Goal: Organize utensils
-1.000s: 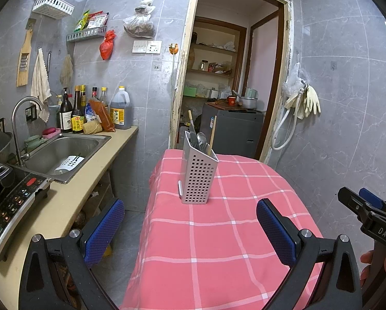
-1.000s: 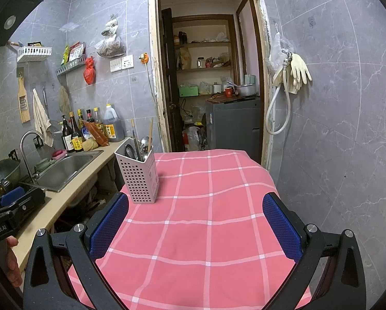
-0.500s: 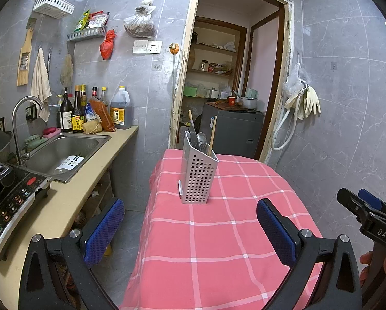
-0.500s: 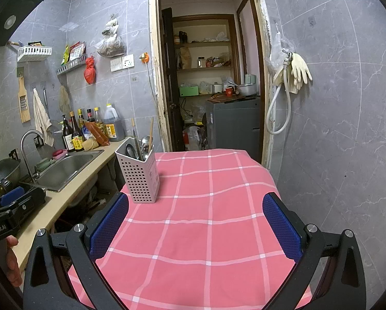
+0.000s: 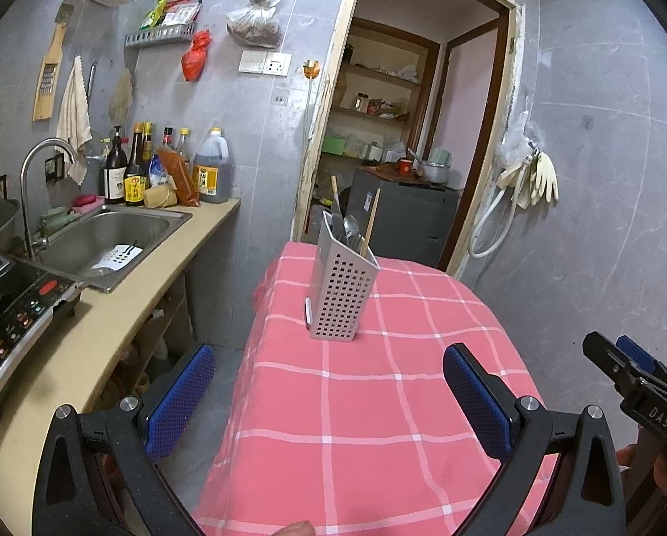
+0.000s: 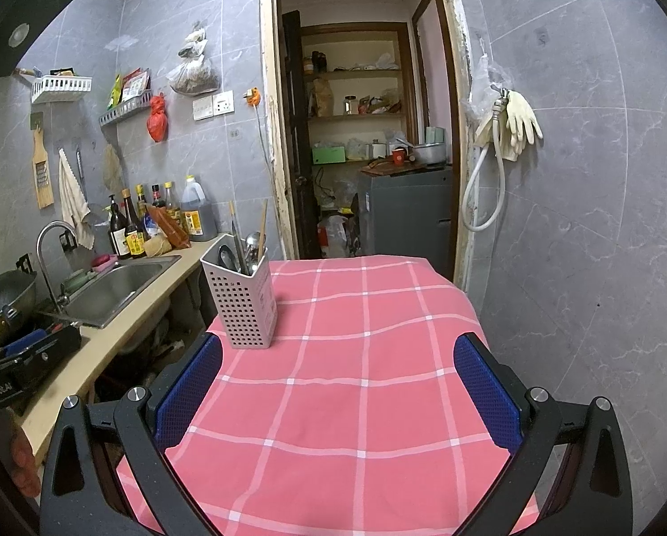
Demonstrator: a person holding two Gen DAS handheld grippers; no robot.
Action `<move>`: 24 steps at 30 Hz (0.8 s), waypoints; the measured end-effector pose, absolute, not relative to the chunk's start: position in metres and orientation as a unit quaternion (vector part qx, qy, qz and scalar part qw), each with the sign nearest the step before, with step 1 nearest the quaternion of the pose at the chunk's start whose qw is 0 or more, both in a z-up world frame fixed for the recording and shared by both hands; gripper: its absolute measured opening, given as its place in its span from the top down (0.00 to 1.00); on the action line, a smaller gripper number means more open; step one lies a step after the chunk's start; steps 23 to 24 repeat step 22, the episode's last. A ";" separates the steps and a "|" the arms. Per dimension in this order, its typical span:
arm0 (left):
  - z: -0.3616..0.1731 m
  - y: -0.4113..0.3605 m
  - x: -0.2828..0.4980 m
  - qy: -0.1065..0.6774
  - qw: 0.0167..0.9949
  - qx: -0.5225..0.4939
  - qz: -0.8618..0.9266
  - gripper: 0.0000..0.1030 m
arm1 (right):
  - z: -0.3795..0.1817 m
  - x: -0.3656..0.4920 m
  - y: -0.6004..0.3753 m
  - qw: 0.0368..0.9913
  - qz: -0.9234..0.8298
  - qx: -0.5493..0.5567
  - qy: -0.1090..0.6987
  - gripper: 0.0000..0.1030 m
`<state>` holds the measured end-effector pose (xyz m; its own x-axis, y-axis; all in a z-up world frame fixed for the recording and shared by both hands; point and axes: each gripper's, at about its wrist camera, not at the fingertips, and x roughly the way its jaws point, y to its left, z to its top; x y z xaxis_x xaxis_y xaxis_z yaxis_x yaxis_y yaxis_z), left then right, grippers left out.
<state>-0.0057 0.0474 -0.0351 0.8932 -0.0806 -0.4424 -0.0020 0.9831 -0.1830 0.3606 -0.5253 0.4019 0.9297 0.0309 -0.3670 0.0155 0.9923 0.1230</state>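
Observation:
A grey perforated utensil holder (image 5: 340,292) stands upright on the table with the pink checked cloth (image 5: 378,402), near its far left edge. It also shows in the right wrist view (image 6: 240,301). Spoons (image 6: 254,245) and chopsticks (image 5: 370,222) stick up out of it. My left gripper (image 5: 329,397) is open and empty, held above the near part of the table. My right gripper (image 6: 338,395) is open and empty, also above the near part of the table, well short of the holder.
A counter with a steel sink (image 5: 106,245), tap, bottles (image 5: 132,169) and an induction cooker (image 5: 7,330) runs along the left. A wok (image 6: 3,308) sits at the far left. An open doorway (image 6: 369,143) lies behind the table. Gloves and a hose (image 6: 512,134) hang on the right wall.

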 end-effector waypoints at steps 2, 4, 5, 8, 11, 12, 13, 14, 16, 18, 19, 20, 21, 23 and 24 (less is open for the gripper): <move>-0.036 0.046 -0.005 0.234 0.968 -0.090 -0.021 0.00 | 0.401 0.360 -0.525 0.980 0.004 0.062 0.188 0.01; -0.036 0.045 -0.004 0.235 0.968 -0.090 -0.022 0.00 | 0.400 0.359 -0.524 0.980 0.004 0.063 0.189 0.01; -0.036 0.045 -0.004 0.236 0.967 -0.090 -0.023 0.00 | 0.397 0.359 -0.524 0.980 0.004 0.062 0.190 0.01; -0.036 0.042 -0.003 0.236 0.968 -0.087 -0.025 0.00 | 0.393 0.359 -0.523 0.980 0.004 0.062 0.191 0.01; -0.035 0.040 -0.002 0.235 0.968 -0.082 -0.026 0.00 | 0.388 0.359 -0.522 0.979 0.004 0.063 0.193 0.01; -0.035 0.039 -0.001 0.235 0.968 -0.081 -0.026 0.00 | 0.387 0.360 -0.522 0.979 0.004 0.062 0.193 0.01; -0.035 0.038 -0.001 0.236 0.968 -0.081 -0.027 0.00 | 0.385 0.358 -0.522 0.979 0.004 0.063 0.195 0.01; -0.035 0.038 0.000 0.236 0.968 -0.080 -0.027 0.00 | 0.383 0.360 -0.522 0.979 0.004 0.063 0.196 0.01; -0.036 0.036 0.001 0.237 0.968 -0.078 -0.026 0.00 | 0.381 0.361 -0.523 0.978 0.003 0.064 0.197 0.01; -0.036 0.036 0.001 0.237 0.968 -0.077 -0.027 0.00 | 0.380 0.363 -0.525 0.978 0.002 0.065 0.200 0.01; -0.036 0.036 0.002 0.238 0.968 -0.076 -0.026 0.00 | 0.380 0.365 -0.526 0.977 0.002 0.066 0.201 0.01; -0.036 0.035 0.003 0.239 0.968 -0.075 -0.026 0.00 | 0.379 0.365 -0.528 0.977 0.002 0.067 0.203 0.01; -0.036 0.035 0.005 0.241 0.967 -0.075 -0.026 0.00 | 0.377 0.365 -0.529 0.976 0.002 0.068 0.206 0.01; -0.037 0.034 0.006 0.242 0.967 -0.074 -0.025 0.00 | 0.376 0.367 -0.530 0.976 0.002 0.068 0.209 0.01; -0.037 0.034 0.006 0.242 0.967 -0.074 -0.025 0.00 | 0.376 0.367 -0.530 0.976 0.002 0.068 0.209 0.01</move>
